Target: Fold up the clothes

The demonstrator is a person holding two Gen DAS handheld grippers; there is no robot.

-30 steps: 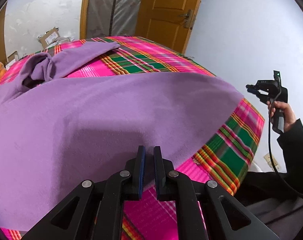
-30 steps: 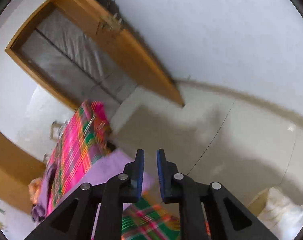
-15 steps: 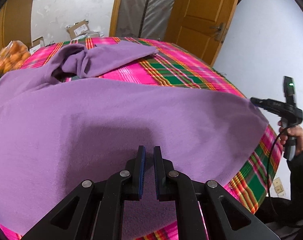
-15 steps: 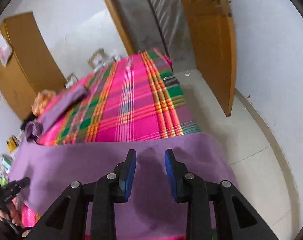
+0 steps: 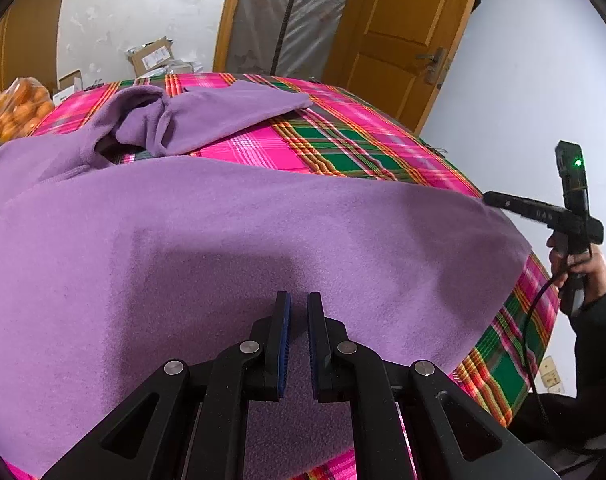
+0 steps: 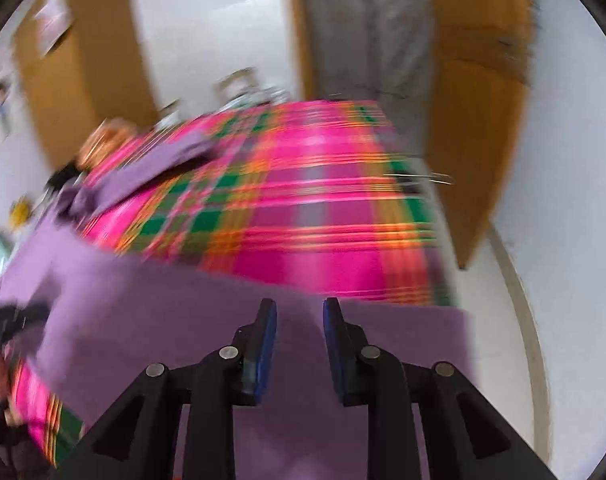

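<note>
**A:** Which step is this? The purple garment (image 5: 231, 240) is seen spread across the plaid-covered bed (image 5: 343, 140), its near hem hanging over the edge, one sleeve bunched up at the far left.

**B:** Looks like the spreading stage, no fold made yet. The left hand-held gripper (image 5: 298, 340) is pinched nearly closed on the near hem, with fabric caught between the pads. The right hand-held gripper (image 6: 299, 344) is held partly apart over the right end of the hem; its jaws have just been narrowing, nothing gripped yet as far as can be told through the blur.

**A:** Next?

**B:** Probably the right corner needs to be pinched, so both ends can be lifted together.
</note>
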